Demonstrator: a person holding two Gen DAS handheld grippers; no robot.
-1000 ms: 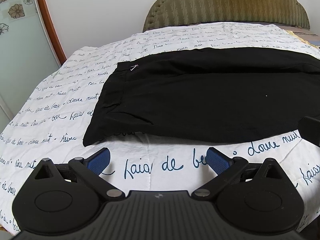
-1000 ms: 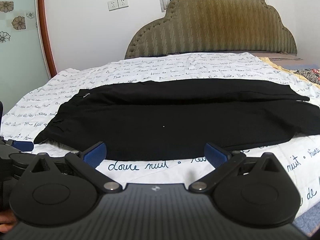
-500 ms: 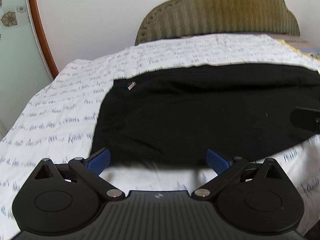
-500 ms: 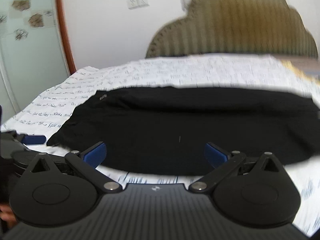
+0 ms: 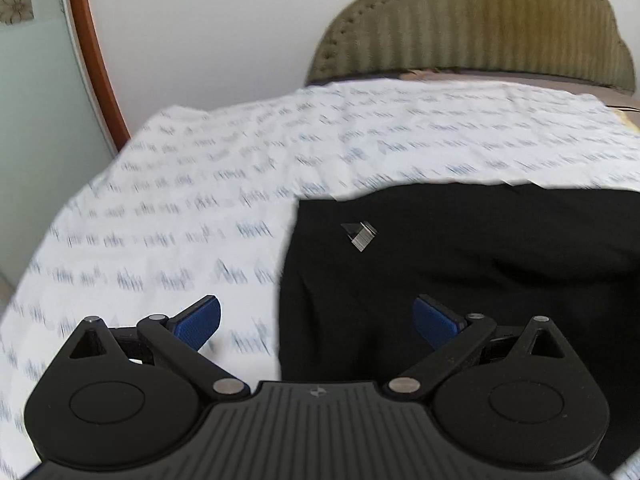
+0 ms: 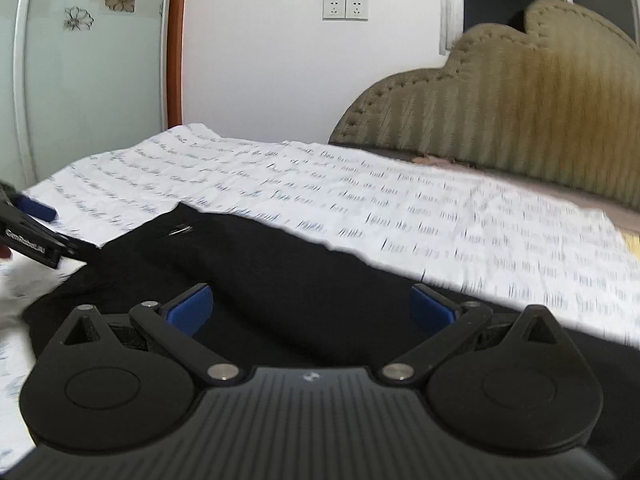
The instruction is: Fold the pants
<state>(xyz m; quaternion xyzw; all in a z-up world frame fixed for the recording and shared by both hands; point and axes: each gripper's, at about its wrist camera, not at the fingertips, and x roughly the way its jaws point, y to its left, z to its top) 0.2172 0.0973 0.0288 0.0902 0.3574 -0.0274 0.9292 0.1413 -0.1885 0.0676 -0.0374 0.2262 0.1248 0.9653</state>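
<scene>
Black pants (image 5: 460,280) lie flat on the bed's printed sheet (image 5: 240,168). The left gripper (image 5: 316,318) hovers at their edge, fingers apart, empty. The right gripper (image 6: 310,306) hangs low over the dark cloth, its fingers spread wide too.

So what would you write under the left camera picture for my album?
Open left claw hovers over the edge of black pants on a white bedsheet.
</scene>
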